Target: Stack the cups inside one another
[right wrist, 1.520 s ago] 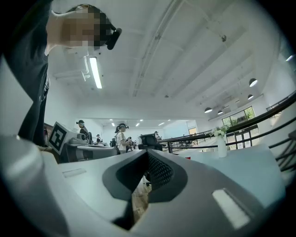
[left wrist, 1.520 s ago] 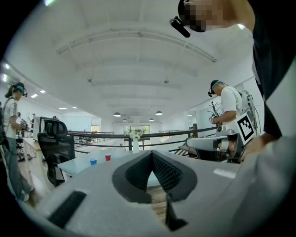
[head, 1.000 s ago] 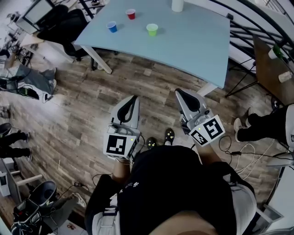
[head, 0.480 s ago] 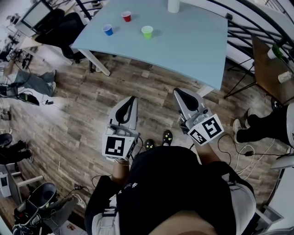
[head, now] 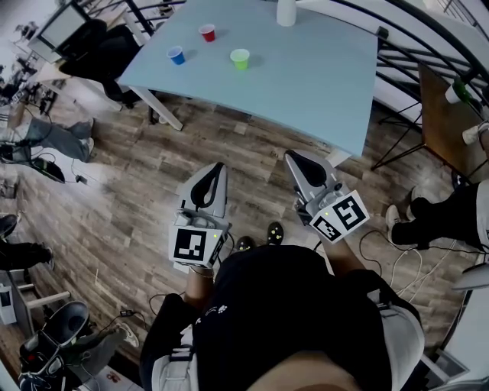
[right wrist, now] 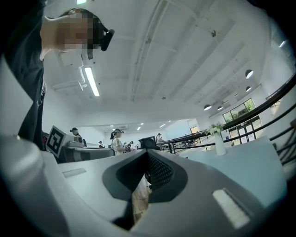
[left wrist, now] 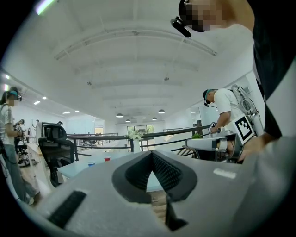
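Left gripper [head: 216, 169] and right gripper [head: 299, 162] have edged toward the table [head: 306, 76]; both sets of jaws are closed on nothing; blue cup [head: 176, 55], red cup [head: 207, 32] and green cup [head: 240, 58] stand upright, well ahead and leftward; the left gripper is nearer.

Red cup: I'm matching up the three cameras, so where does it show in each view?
Head view: red cup near the top edge, on the table's left part.
Left gripper view: red cup, tiny, left of centre on the table.
Right gripper view: not in it.
Shared landmark: the white vase on the table, in all three.
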Tool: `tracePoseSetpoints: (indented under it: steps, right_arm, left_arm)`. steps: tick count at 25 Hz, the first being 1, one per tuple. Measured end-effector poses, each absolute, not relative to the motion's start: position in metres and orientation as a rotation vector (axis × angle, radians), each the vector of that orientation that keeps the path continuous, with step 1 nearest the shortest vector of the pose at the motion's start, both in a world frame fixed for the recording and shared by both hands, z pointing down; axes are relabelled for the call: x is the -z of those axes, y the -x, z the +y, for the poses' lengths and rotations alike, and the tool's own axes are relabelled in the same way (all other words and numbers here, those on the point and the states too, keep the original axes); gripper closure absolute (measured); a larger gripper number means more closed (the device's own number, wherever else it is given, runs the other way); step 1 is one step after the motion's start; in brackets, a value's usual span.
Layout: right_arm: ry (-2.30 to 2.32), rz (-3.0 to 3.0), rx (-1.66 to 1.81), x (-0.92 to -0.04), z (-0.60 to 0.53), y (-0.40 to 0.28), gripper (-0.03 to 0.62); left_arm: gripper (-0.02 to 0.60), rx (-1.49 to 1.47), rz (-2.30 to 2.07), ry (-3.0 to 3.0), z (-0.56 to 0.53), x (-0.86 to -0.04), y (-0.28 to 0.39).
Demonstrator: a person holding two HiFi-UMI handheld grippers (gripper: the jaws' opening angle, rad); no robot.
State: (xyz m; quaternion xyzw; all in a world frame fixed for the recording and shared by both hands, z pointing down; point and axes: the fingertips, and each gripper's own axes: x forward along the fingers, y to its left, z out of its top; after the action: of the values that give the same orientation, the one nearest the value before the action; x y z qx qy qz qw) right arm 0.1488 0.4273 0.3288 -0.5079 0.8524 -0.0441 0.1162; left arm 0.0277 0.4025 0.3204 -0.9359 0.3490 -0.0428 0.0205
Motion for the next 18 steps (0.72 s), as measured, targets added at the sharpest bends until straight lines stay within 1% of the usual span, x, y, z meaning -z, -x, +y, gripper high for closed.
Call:
tracePoseSetpoints:
  steps: [10, 18]
  right_arm:
    - [1.465, 2.514, 0.149, -0.335, 0.420, -0.166, 0.583]
    - [1.433, 2.532, 0.172, -0.342, 0.412, -0.165, 0.583]
  left_arm:
    - [0.589, 0.134, 1.115, 2.891, 0.395, -0.321, -0.043]
    - [0.589, 0.168, 1.153, 2.867, 0.394, -0.328, -0.037]
